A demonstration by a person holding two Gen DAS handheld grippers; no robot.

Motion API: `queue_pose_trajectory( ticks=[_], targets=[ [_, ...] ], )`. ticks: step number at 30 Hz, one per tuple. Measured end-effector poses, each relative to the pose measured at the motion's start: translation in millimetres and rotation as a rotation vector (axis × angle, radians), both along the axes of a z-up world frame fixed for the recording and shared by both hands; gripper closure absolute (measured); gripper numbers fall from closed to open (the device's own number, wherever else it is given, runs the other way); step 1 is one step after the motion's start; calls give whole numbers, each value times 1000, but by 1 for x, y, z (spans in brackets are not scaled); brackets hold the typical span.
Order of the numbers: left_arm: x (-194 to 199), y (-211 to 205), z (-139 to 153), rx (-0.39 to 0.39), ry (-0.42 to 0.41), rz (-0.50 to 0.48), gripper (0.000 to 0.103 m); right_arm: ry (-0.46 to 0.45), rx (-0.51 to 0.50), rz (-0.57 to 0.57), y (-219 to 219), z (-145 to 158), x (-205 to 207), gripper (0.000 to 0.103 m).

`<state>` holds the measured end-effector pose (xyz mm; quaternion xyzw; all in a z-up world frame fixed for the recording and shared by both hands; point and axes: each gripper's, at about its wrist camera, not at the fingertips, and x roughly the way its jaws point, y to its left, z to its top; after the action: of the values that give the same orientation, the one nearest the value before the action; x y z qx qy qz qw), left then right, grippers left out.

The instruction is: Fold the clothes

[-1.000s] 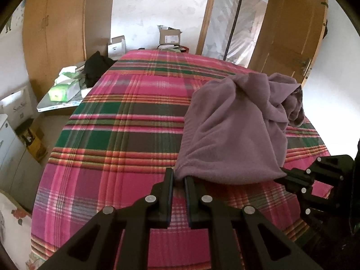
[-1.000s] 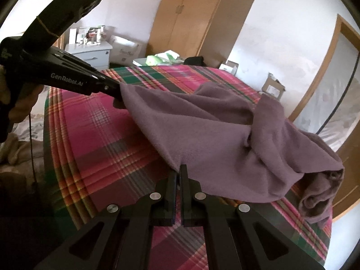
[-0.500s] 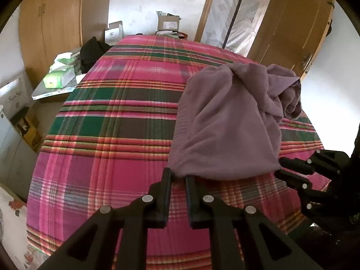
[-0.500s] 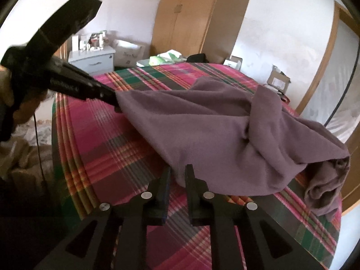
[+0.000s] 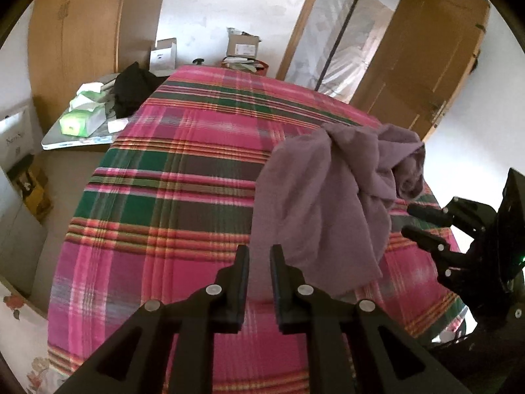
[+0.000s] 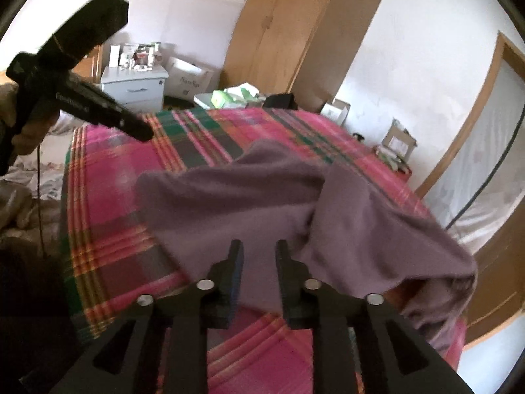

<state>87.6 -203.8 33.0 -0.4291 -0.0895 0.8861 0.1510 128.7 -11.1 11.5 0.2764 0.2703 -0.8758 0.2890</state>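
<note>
Purple garment lies crumpled on the plaid bedspread, toward the bed's right half as the left wrist view frames it. Far end bunched into folds; sleeves or legs cannot be told apart, so garment type undetermined. In the right wrist view the cloth is motion-blurred, and its right end sags over the bed edge, underside hidden.

Left gripper: fingers parted, a gap between them, nothing held. Tips sit just at the garment's near hem; contact cannot be confirmed.

Right gripper: fingers likewise spread, empty, hovering above the near edge of the cloth.

Each tool appears in the other's camera: right gripper at frame right, partly cut off; left gripper raised clear of the fabric, a hand on its handle, mostly cropped.

Side table with green packets and dark clothing beside the bed; labels illegible.
</note>
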Motion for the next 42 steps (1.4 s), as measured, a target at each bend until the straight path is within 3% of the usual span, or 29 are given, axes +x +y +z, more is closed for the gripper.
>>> queue_pose_trajectory(
  ticks=[5,7,11,13,17,21,26,29,36,42],
  targets=[
    [-31,6,-1,9,-8,5,90,-42,-91,-41,7,17,-45,77],
    [-45,9,-1,10,-10,8,90,-63,-130,-66,10,23,-64,70],
    [-72,17,-1,4,-20,7,90,-106,-209,-116,17,35,-102,64],
    [-82,22,1,4,-13,-5,90,-129,-230,-117,17,37,-116,47],
    [-102,28,3,3,-8,-1,90,-169,-221,-127,10,32,-135,46],
    [-123,33,2,9,-20,-7,87,-156,-146,-121,-1,23,-145,46],
    [-131,53,6,-39,5,-92,84,-159,-92,-170,2,13,-159,46],
    [-134,60,4,-54,0,-108,83,-171,-101,-182,8,10,-162,51],
    [-136,77,-1,-117,-23,-144,82,-160,-79,-201,15,4,-161,82],
    [-141,82,-6,-123,-49,-172,80,-152,-98,-210,21,4,-156,91]
  ],
)
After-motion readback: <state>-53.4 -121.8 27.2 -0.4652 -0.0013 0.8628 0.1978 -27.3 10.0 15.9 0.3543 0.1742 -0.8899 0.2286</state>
